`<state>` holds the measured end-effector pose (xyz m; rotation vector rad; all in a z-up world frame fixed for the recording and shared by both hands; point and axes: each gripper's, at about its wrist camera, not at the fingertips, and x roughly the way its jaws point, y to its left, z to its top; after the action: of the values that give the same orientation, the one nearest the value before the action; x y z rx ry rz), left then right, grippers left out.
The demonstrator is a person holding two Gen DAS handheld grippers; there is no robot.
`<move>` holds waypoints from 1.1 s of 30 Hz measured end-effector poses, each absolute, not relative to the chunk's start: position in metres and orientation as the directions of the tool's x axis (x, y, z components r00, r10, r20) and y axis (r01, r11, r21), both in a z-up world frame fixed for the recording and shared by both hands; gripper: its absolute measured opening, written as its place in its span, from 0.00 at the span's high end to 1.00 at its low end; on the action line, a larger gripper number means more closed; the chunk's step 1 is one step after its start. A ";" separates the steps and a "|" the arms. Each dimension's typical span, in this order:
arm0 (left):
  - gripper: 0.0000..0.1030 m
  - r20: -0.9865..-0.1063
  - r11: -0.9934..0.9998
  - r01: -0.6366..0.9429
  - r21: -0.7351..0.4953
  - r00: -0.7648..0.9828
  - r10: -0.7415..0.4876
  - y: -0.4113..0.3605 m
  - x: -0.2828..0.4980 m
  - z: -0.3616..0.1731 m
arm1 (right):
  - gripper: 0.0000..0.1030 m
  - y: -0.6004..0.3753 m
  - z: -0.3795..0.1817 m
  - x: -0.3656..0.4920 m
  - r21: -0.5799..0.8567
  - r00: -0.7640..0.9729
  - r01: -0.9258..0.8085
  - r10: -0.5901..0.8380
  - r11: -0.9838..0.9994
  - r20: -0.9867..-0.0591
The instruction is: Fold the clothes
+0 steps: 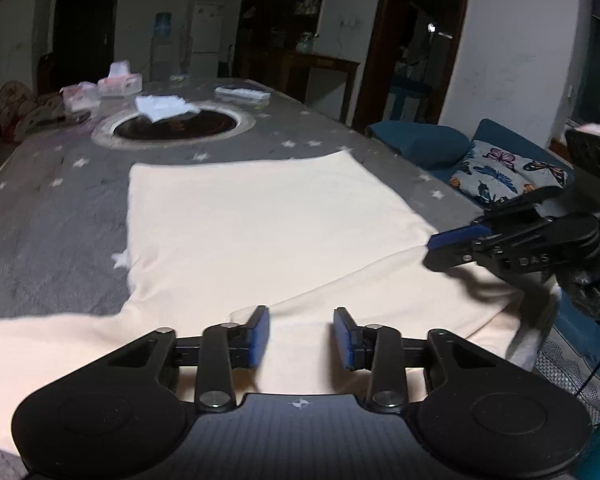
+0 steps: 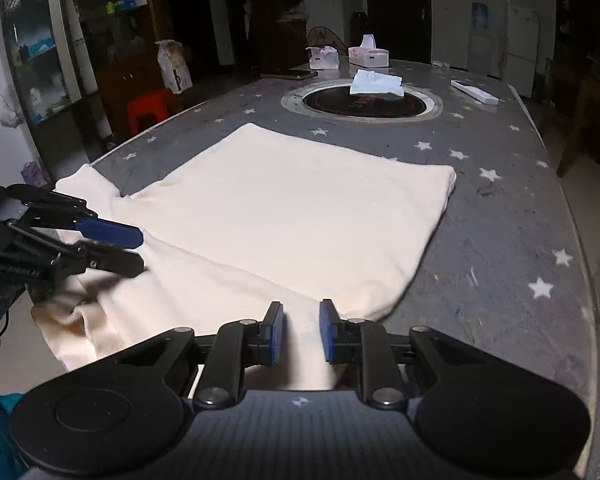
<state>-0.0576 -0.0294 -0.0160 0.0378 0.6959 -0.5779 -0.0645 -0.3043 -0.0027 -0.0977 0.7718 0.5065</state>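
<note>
A cream garment (image 1: pixel 260 224) lies spread on the grey star-patterned table (image 1: pixel 52 216), with a sleeve running off to the near left. It also shows in the right wrist view (image 2: pixel 292 216). My left gripper (image 1: pixel 300 338) is open just above the garment's near edge, nothing between its blue pads. My right gripper (image 2: pixel 302 334) is open over the garment's near right part, cloth lying below the gap. Each gripper shows in the other view: the right one (image 1: pixel 440 252) at the garment's right edge, the left one (image 2: pixel 136 248) at the left sleeve.
A round dark recess (image 2: pixel 364 102) sits in the table's middle with a tissue pack (image 2: pixel 376 84) on it. Tissue boxes (image 2: pixel 368 56) and a remote (image 2: pixel 474 92) lie farther back. A blue sofa with cushions (image 1: pixel 504 176) stands right of the table; a red stool (image 2: pixel 148 110) stands left.
</note>
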 end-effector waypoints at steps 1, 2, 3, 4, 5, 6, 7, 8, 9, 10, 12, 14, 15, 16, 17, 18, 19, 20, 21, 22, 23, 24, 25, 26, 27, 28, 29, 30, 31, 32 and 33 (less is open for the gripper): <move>0.68 -0.614 0.845 0.512 -0.157 0.619 -0.489 -0.028 -0.057 -0.015 | 0.83 -0.307 -0.003 -0.066 0.101 0.605 -0.473 0.406 0.875 -0.685; 0.68 -0.613 0.846 0.510 -0.157 0.621 -0.488 -0.028 -0.058 -0.013 | 0.83 -0.307 -0.001 -0.067 0.101 0.609 -0.471 0.406 0.876 -0.682; 0.68 -0.608 0.846 0.510 -0.153 0.627 -0.488 -0.028 -0.060 -0.011 | 0.82 -0.307 0.001 -0.068 0.100 0.613 -0.469 0.405 0.877 -0.678; 0.68 -0.602 0.845 0.514 -0.149 0.631 -0.490 -0.029 -0.061 -0.009 | 0.82 -0.306 0.004 -0.070 0.098 0.619 -0.471 0.407 0.877 -0.672; 0.68 -0.595 0.843 0.518 -0.144 0.636 -0.492 -0.029 -0.063 -0.008 | 0.81 -0.305 0.007 -0.072 0.093 0.622 -0.478 0.411 0.873 -0.666; 0.68 -0.592 0.843 0.519 -0.141 0.639 -0.492 -0.030 -0.064 -0.007 | 0.79 -0.303 0.007 -0.073 0.091 0.620 -0.485 0.415 0.870 -0.666; 0.68 -0.597 0.847 0.512 -0.140 0.639 -0.485 -0.030 -0.062 -0.009 | 0.77 -0.301 0.008 -0.075 0.088 0.618 -0.493 0.419 0.866 -0.665; 0.68 -0.604 0.852 0.504 -0.140 0.638 -0.477 -0.030 -0.060 -0.012 | 0.75 -0.299 0.008 -0.076 0.086 0.615 -0.500 0.423 0.862 -0.665; 0.68 -0.609 0.857 0.493 -0.146 0.638 -0.471 -0.029 -0.058 -0.015 | 0.73 -0.298 0.005 -0.076 0.084 0.611 -0.499 0.419 0.862 -0.672; 0.68 -0.606 0.860 0.487 -0.154 0.641 -0.472 -0.027 -0.057 -0.015 | 0.73 -0.297 0.003 -0.075 0.083 0.606 -0.498 0.415 0.863 -0.679; 0.70 -0.598 0.864 0.474 -0.167 0.648 -0.471 -0.024 -0.056 -0.015 | 0.73 -0.298 0.000 -0.074 0.092 0.604 -0.488 0.412 0.868 -0.682; 0.70 -0.586 0.871 0.465 -0.159 0.666 -0.462 -0.019 -0.062 -0.011 | 0.71 -0.298 0.001 -0.074 0.094 0.604 -0.487 0.413 0.868 -0.681; 0.70 -0.583 0.877 0.454 -0.157 0.675 -0.453 -0.015 -0.064 -0.009 | 0.67 -0.297 0.003 -0.075 0.092 0.607 -0.491 0.415 0.866 -0.678; 0.70 -0.579 0.885 0.437 -0.161 0.684 -0.443 -0.010 -0.067 -0.007 | 0.65 -0.295 0.005 -0.077 0.084 0.607 -0.505 0.422 0.859 -0.673; 0.70 -0.577 0.894 0.416 -0.164 0.695 -0.429 -0.004 -0.069 -0.006 | 0.65 -0.292 0.006 -0.079 0.079 0.605 -0.518 0.430 0.852 -0.671; 0.70 -0.577 0.908 0.384 -0.167 0.709 -0.406 0.004 -0.071 -0.005 | 0.65 -0.289 0.006 -0.080 0.078 0.600 -0.528 0.437 0.846 -0.671; 0.70 -0.576 0.921 0.352 -0.169 0.722 -0.382 0.012 -0.072 -0.005 | 0.65 -0.285 0.004 -0.082 0.080 0.586 -0.544 0.447 0.835 -0.676; 0.70 -0.576 0.932 0.320 -0.171 0.735 -0.358 0.020 -0.074 -0.004 | 0.65 -0.281 0.002 -0.083 0.083 0.572 -0.561 0.457 0.824 -0.681; 0.70 -0.575 0.942 0.287 -0.173 0.747 -0.333 0.028 -0.075 -0.003 | 0.64 -0.278 -0.002 -0.083 0.083 0.558 -0.570 0.459 0.817 -0.691; 0.70 -0.576 0.952 0.252 -0.175 0.758 -0.306 0.036 -0.077 -0.003 | 0.63 -0.274 -0.003 -0.085 0.066 0.559 -0.579 0.454 0.813 -0.693; 0.70 -0.579 0.962 0.209 -0.174 0.769 -0.271 0.046 -0.077 -0.003 | 0.63 -0.270 -0.004 -0.086 0.047 0.562 -0.587 0.449 0.808 -0.695; 0.69 -0.580 0.972 0.163 -0.170 0.781 -0.233 0.056 -0.078 -0.002 | 0.63 -0.267 -0.005 -0.088 0.029 0.565 -0.595 0.443 0.803 -0.696; 0.67 -0.581 0.979 0.118 -0.166 0.791 -0.194 0.066 -0.078 -0.002 | 0.63 -0.264 -0.004 -0.088 0.024 0.565 -0.603 0.448 0.797 -0.693; 0.66 -0.582 0.984 0.074 -0.162 0.798 -0.156 0.075 -0.078 -0.001 | 0.63 -0.261 -0.001 -0.089 0.020 0.564 -0.612 0.454 0.791 -0.690; 0.64 -0.584 0.987 0.036 -0.157 0.803 -0.122 0.084 -0.078 -0.001 | 0.63 -0.256 0.000 -0.089 0.019 0.559 -0.625 0.464 0.780 -0.687; 0.63 -0.586 0.988 -0.003 -0.152 0.806 -0.088 0.092 -0.078 -0.002 | 0.63 -0.252 0.002 -0.090 0.018 0.552 -0.639 0.475 0.769 -0.685; 0.62 -0.588 0.988 -0.042 -0.147 0.807 -0.054 0.100 -0.077 -0.002 | 0.63 -0.247 0.004 -0.090 0.017 0.545 -0.653 0.486 0.757 -0.683; 0.62 -0.589 0.987 -0.080 -0.142 0.808 -0.019 0.108 -0.077 -0.002 | 0.63 -0.241 0.004 -0.090 0.019 0.533 -0.669 0.497 0.743 -0.684; 0.61 -0.591 0.983 -0.118 -0.137 0.807 0.015 0.117 -0.076 -0.002 | 0.63 -0.235 0.004 -0.090 0.022 0.521 -0.684 0.509 0.729 -0.685; 0.61 -0.592 0.979 -0.157 -0.132 0.805 0.049 0.125 -0.076 -0.003 | 0.63 -0.229 0.004 -0.090 0.024 0.508 -0.700 0.521 0.714 -0.686; 0.60 -0.593 0.973 -0.195 -0.127 0.801 0.083 0.133 -0.075 -0.003 | 0.63 -0.221 0.003 -0.090 0.021 0.494 -0.719 0.532 0.695 -0.688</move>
<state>-0.0754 0.1334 -0.0029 -0.1854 0.6251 0.1497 -0.0897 -0.2207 0.0035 -0.2855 0.7252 0.7705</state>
